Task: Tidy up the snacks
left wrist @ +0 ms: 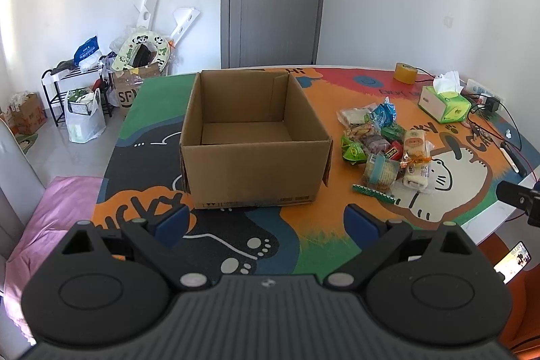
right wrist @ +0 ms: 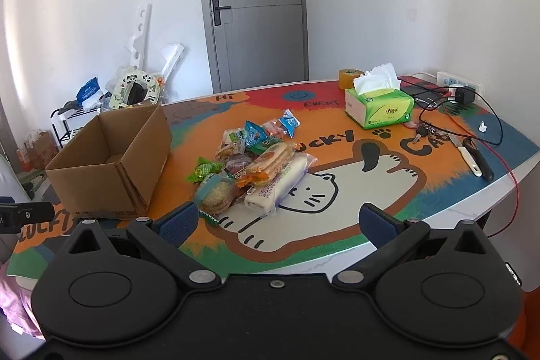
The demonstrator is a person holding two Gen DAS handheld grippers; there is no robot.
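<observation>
An open, empty cardboard box (left wrist: 251, 137) stands on the colourful table mat (left wrist: 270, 245); it also shows at the left in the right wrist view (right wrist: 111, 164). A pile of wrapped snacks (left wrist: 384, 147) lies to the right of the box, seen in the right wrist view (right wrist: 253, 164) just ahead of the fingers. My left gripper (left wrist: 266, 221) is open and empty, in front of the box. My right gripper (right wrist: 280, 223) is open and empty, just short of the snack pile, above the cat drawing.
A green tissue box (right wrist: 379, 107), a tape roll (right wrist: 349, 78), a power strip with cables (right wrist: 459, 86), keys (right wrist: 422, 132) and a knife (right wrist: 474, 157) lie at the table's right side. Bags, boxes and a rack (left wrist: 77, 83) stand on the floor at the left.
</observation>
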